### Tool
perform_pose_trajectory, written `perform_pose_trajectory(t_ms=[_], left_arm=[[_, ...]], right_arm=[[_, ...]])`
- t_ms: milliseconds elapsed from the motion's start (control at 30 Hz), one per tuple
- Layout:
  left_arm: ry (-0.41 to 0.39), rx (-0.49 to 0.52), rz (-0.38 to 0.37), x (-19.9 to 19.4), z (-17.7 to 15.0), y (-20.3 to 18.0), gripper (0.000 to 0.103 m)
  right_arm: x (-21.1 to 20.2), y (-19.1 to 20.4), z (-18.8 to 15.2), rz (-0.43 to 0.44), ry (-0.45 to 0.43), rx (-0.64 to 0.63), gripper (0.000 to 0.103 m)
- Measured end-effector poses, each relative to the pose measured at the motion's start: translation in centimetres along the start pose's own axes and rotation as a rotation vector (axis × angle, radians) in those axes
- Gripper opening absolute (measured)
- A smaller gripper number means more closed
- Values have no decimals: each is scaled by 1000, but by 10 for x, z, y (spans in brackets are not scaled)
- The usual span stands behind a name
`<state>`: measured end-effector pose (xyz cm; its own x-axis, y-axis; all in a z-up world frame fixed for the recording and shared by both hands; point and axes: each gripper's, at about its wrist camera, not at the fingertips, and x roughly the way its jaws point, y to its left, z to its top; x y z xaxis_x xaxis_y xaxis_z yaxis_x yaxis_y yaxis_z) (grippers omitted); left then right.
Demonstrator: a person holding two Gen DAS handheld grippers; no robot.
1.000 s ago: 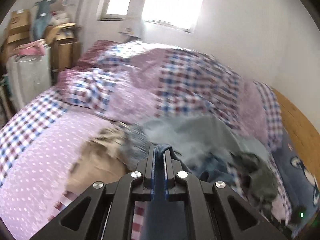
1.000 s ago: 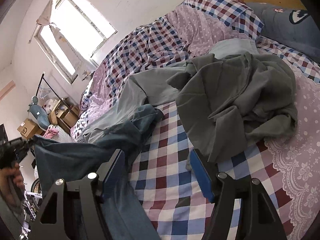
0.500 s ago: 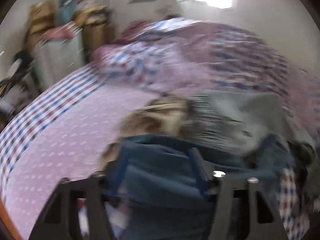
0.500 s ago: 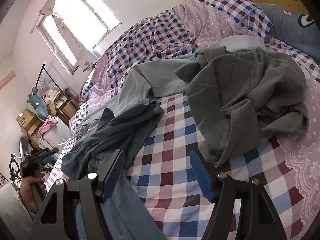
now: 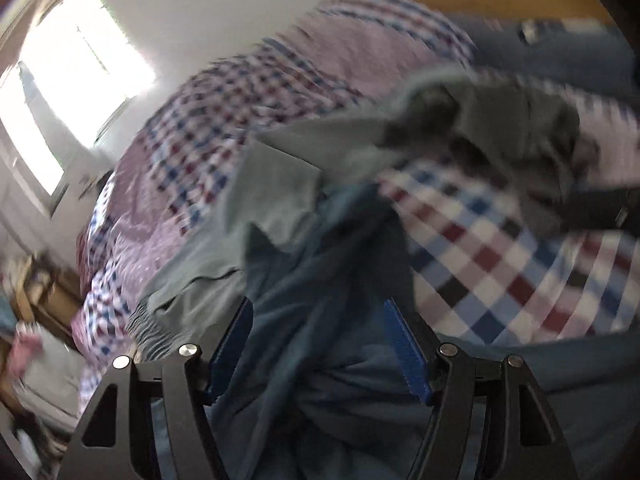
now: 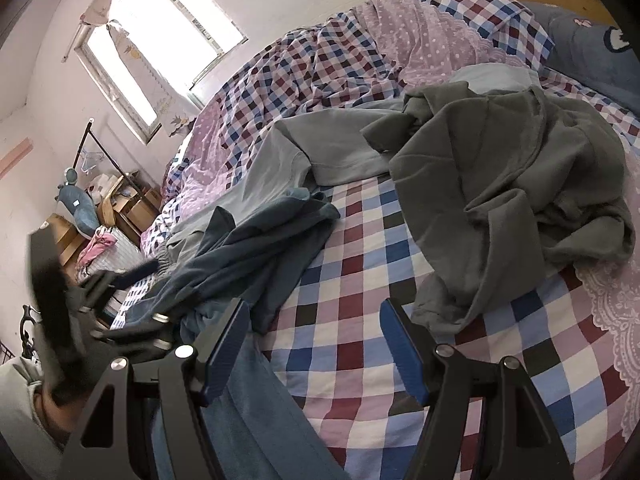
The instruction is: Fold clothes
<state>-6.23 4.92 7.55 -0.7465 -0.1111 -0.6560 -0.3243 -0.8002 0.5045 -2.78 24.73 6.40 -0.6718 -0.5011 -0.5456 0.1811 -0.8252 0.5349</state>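
The left hand-held gripper has its jaws apart over the blue garment, which bunches between them (the view is blurred, so contact is unclear). The right hand-held gripper is also spread wide, above the checked bed, with blue cloth beside its left finger. The blue garment lies crumpled toward the bed's near edge, touching a pale grey garment; a dark grey garment sits heaped nearer the headboard end.

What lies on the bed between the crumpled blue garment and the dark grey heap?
Only bare checked bedsheet separates the blue garment from the dark grey heap; the right wrist view shows it clearly.
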Motion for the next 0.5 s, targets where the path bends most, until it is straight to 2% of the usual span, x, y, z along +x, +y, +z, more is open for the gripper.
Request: perform_pose_trajectory(t_ms=[67, 100, 200, 267, 367, 500], left_arm=[[41, 33, 25, 16, 3, -9, 54], [67, 44, 43, 25, 4, -12, 52], [144, 48, 93, 50, 4, -11, 32], [147, 21, 101, 52, 2, -3, 14], [130, -29, 101, 49, 0, 10, 5], [62, -141, 102, 26, 3, 40, 4]], right_arm=[[-2, -2, 1, 2, -3, 8, 72], [-2, -3, 2, 3, -5, 11, 72], [-4, -5, 3, 5, -6, 18, 72], [-5, -5, 3, 3, -6, 18, 72], [-5, -7, 3, 3, -5, 21, 72], [-7, -9, 3, 2, -5, 29, 72]])
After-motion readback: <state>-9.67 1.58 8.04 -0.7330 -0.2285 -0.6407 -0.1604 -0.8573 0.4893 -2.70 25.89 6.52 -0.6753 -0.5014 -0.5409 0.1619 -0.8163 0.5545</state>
